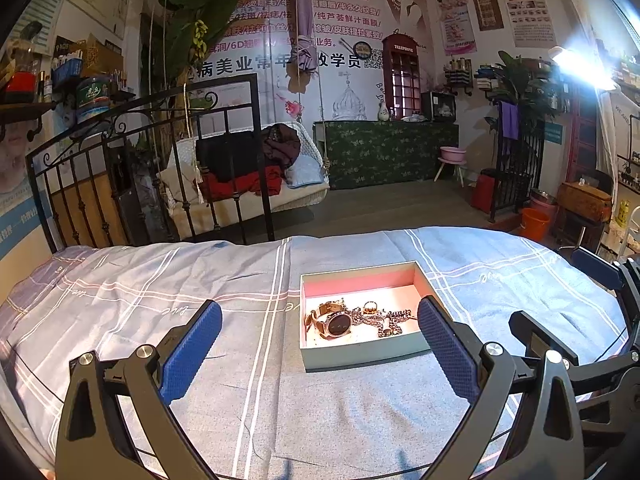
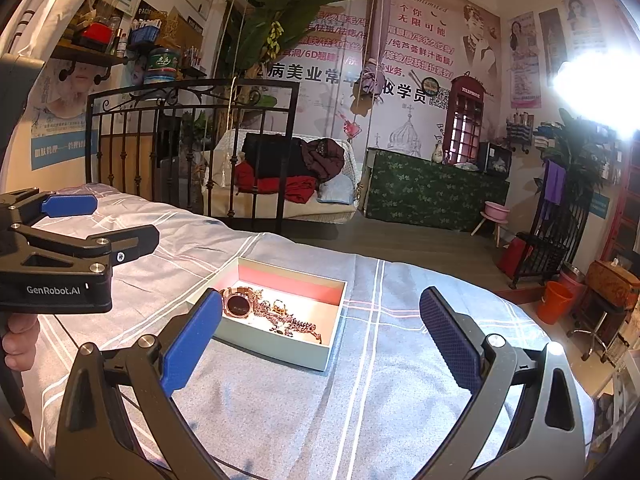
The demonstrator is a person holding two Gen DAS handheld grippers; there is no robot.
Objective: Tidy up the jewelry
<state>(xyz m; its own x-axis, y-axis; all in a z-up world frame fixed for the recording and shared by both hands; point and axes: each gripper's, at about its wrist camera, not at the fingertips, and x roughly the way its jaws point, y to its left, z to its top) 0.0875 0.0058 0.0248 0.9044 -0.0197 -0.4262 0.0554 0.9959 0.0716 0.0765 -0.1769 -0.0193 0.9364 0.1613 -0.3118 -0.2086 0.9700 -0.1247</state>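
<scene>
A shallow pale green box with a pink inside lies on the bed; it also shows in the right wrist view. In it lie a rose-gold watch, a chain and a ring. The watch and chain show in the right wrist view too. My left gripper is open and empty, just short of the box. My right gripper is open and empty, to the right of the box. The left gripper shows at the left of the right wrist view.
The bed has a blue checked sheet and a black iron footboard at its far end. Beyond are a swing seat with clothes, a green-covered counter and an orange bucket.
</scene>
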